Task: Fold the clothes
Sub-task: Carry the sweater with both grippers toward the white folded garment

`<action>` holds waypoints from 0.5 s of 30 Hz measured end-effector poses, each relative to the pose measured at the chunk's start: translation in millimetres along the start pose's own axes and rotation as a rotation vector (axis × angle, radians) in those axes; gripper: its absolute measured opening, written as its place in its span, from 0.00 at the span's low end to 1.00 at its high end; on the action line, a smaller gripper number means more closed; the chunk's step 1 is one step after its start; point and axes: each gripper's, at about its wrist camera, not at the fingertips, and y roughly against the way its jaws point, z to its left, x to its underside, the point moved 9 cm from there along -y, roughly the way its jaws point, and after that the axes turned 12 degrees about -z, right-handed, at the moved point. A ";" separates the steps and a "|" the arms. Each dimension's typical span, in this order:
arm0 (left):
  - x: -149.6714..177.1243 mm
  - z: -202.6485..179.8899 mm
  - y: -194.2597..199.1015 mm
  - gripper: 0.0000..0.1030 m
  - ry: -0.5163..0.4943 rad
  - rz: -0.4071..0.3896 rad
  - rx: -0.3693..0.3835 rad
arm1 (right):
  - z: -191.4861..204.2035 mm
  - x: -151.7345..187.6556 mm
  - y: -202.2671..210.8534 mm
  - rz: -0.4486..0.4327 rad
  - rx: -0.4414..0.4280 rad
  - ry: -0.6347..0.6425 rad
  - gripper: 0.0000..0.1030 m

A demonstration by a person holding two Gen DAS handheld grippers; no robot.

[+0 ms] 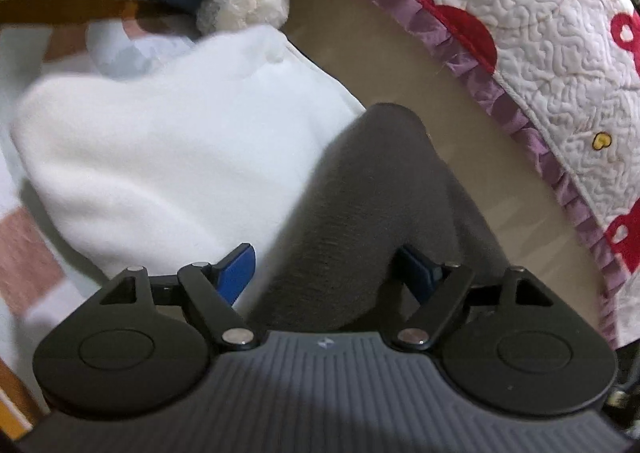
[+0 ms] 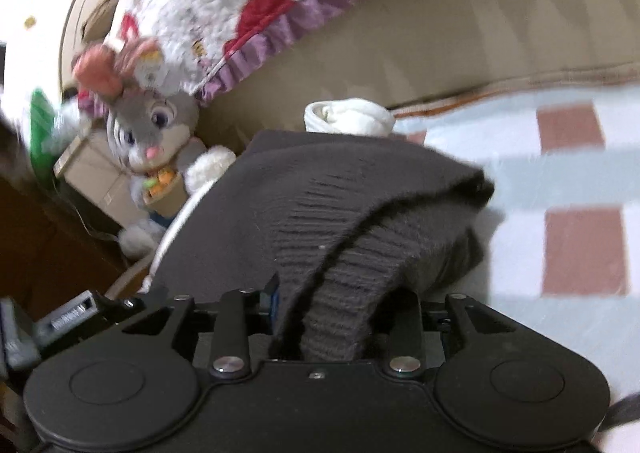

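Running lengthwise from both grippers (jaws hidden), the grey sweater (image 1: pixel 360 189) points forward

A dark grey ribbed knit sweater (image 2: pixel 360 221) lies bunched in thick folds on a pink-and-white checked bedspread (image 2: pixel 568 181), overlapping a white fleece garment (image 1: pixel 160 157) beside it. A small rolled white cloth (image 2: pixel 348 118) sits at the bedspread's far edge.

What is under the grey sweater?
The grey sweater lies over a white garment on the checked blanket. How far the white one reaches beneath is covered.
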 end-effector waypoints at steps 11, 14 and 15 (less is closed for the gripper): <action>12.4 -52.0 -11.1 0.29 -0.435 -0.060 -0.103 | -4.4 -27.1 -42.0 0.000 -0.096 -0.168 0.38; 2.8 -60.5 6.2 0.27 -0.413 -0.113 -0.118 | 38.3 -34.8 -23.3 -0.058 -0.101 0.071 0.35; -1.2 -63.6 12.6 0.27 -0.415 -0.130 -0.115 | 52.2 -37.4 -16.3 -0.075 -0.111 0.120 0.34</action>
